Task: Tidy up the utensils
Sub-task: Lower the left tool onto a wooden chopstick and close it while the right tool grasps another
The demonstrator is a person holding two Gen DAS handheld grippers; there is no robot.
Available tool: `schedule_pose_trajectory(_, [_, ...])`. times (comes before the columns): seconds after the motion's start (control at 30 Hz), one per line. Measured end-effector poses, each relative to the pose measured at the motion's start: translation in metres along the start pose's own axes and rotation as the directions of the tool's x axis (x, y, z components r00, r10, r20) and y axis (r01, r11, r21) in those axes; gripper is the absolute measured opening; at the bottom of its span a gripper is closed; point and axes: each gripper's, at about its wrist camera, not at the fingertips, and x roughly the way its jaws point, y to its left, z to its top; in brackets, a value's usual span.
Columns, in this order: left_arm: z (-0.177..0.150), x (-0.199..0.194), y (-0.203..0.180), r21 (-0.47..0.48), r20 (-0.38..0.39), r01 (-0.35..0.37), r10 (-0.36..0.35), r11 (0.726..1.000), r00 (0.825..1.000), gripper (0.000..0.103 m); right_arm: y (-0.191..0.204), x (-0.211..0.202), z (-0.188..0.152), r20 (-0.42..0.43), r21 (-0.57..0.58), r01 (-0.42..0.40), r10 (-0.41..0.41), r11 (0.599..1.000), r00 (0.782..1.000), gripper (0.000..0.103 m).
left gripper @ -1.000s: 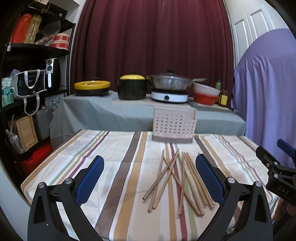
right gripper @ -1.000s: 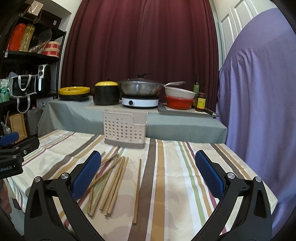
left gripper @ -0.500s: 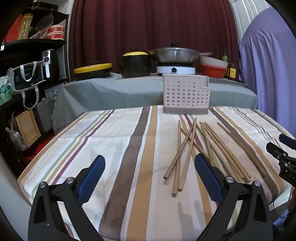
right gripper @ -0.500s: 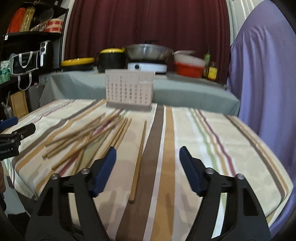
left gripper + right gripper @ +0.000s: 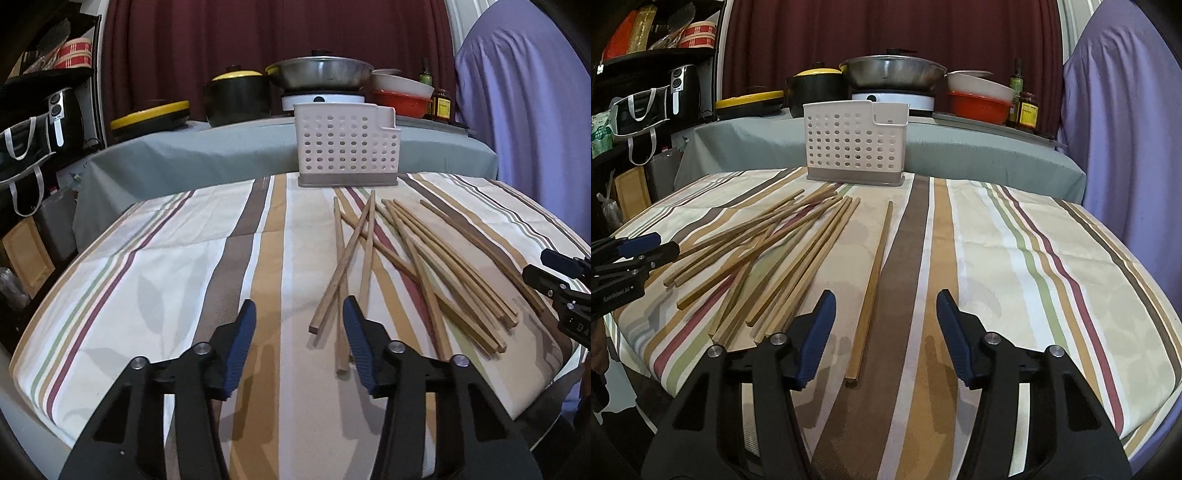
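Both grippers have dropped closer to the striped tablecloth (image 5: 1015, 258) and their jaws have just been closing, nothing yet between them. The left gripper (image 5: 299, 310), part-open, hovers beside the near ends of a loose pile of roughly ten wooden chopsticks (image 5: 413, 258). The right gripper (image 5: 884, 299), also part-open, straddles one lone chopstick (image 5: 873, 284) lying just apart from the pile. One white perforated utensil holder (image 5: 855, 147) stands upright at the cloth's far edge.
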Motion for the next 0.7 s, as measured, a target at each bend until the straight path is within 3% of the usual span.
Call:
schedule_pose_trajectory(0.2, [-0.001, 0.011, 0.000, 0.020, -0.028, 0.023, -0.023, 1.000, 0.999, 0.042, -0.001, 0.005, 0.001, -0.013, 0.007, -0.008, 0.008, 1.000, 1.000, 0.055])
schedule_pose_trajectory(0.53, [-0.003, 0.018, 0.000, 0.016, -0.045, 0.074, -0.074, 0.997, 0.996, 0.013, 0.001, 0.009, 0.001, -0.025, 0.006, -0.016, 0.016, 1.000, 1.000, 0.055])
schedule_pose_trajectory(0.7, [-0.003, 0.014, -0.004, 0.034, -0.019, 0.076, -0.075, 0.997, 0.997, 0.010, 0.001, 0.011, 0.000, -0.032, 0.006, -0.023, 0.023, 1.000, 0.999, 0.055])
